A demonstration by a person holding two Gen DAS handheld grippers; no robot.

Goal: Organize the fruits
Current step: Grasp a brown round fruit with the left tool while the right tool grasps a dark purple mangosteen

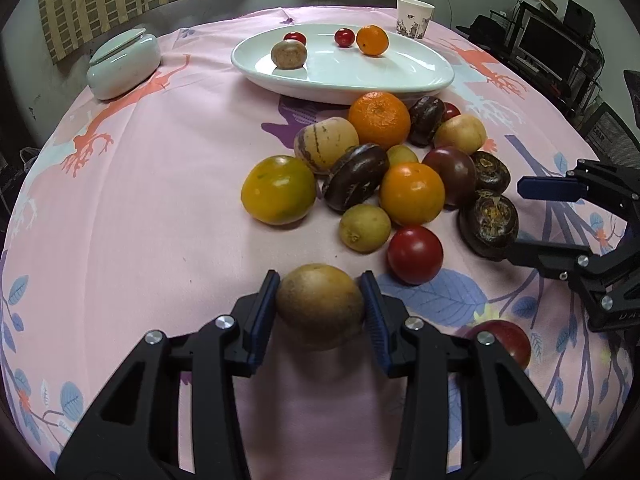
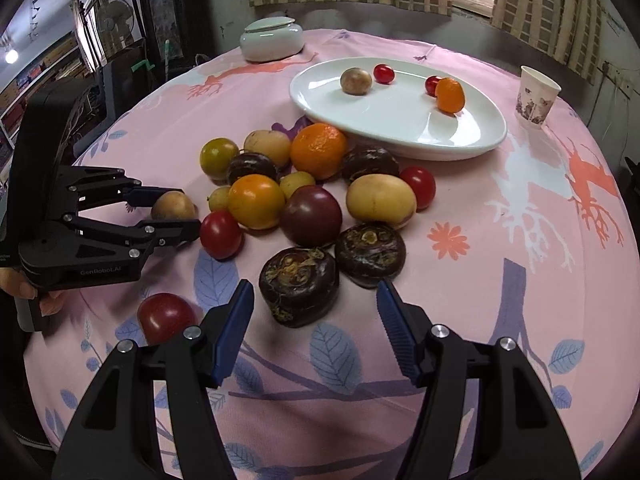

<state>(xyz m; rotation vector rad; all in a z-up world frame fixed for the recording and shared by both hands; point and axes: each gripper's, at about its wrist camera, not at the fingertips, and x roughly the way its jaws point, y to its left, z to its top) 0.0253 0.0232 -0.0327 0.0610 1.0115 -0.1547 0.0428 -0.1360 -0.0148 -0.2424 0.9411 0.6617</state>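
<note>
My left gripper [image 1: 320, 304] is shut on a tan-brown round fruit [image 1: 320, 306] low over the pink tablecloth; it also shows in the right wrist view [image 2: 173, 206]. My right gripper [image 2: 316, 320] is open and empty, just short of a dark purple-brown fruit [image 2: 298, 284]. A pile of oranges, yellow, red and dark fruits [image 1: 400, 172] lies in front of a white oval plate [image 1: 400, 76]. The plate holds a tan fruit [image 1: 289, 54], two small red ones and a small orange [image 1: 372, 40].
A pale green lidded jar [image 1: 124, 62] stands at the far left. A paper cup [image 1: 414, 16] stands behind the plate at the right. A red tomato [image 2: 166, 316] lies alone near my right gripper's left finger. The table's round edge drops off on all sides.
</note>
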